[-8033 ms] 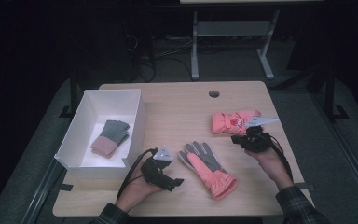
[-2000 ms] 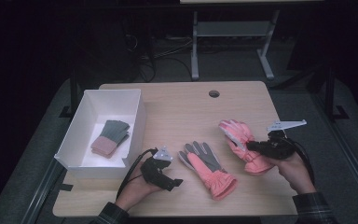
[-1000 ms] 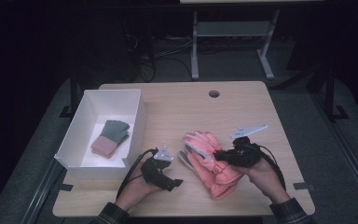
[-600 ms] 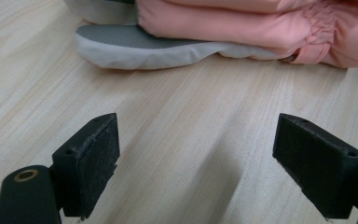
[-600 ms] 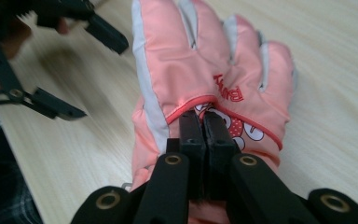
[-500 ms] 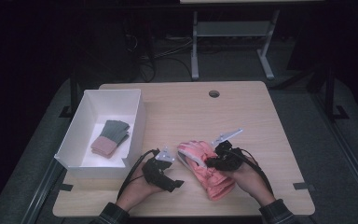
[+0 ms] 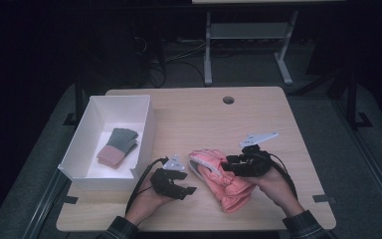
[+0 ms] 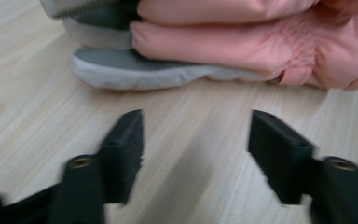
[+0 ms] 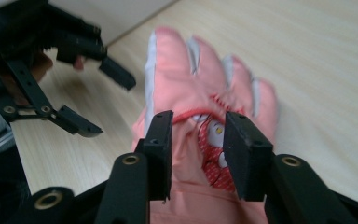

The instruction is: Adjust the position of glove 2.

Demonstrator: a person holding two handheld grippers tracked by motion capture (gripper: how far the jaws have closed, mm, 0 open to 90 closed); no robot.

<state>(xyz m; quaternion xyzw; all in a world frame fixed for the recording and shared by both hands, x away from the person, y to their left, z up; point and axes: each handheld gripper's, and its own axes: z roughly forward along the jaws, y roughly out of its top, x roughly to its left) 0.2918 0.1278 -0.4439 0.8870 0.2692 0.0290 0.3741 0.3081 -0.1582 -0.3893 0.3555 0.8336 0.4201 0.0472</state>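
Note:
Two pink gloves [image 7: 226, 186] lie stacked near the table's front edge, the upper one with a red patch [image 9: 212, 154]. In the left gripper view the lower glove's grey palm [image 8: 135, 77] shows under the pink upper glove [image 8: 242, 46]. My right gripper [image 7: 227, 166] [image 9: 198, 126] hovers over the upper glove's back. Its jaws have just been opening and stand apart with fabric showing in the gap. My left gripper [image 7: 186, 180] [image 8: 196, 135] rests on the table just left of the gloves. Its jaws have just been closing partway, with bare wood between them. It also shows in the right gripper view [image 9: 108, 106].
A white box [image 7: 79, 154] stands at the left of the table and holds a folded grey and pink item [image 7: 117, 147]. A round cable hole [image 7: 228, 100] sits near the far edge. A metal stand [image 7: 248, 35] is on the floor beyond the table.
My right gripper carried the second pink glove from the right side leftward and set it on top of the first one. Its jaws have parted. The left hand stayed where it was.

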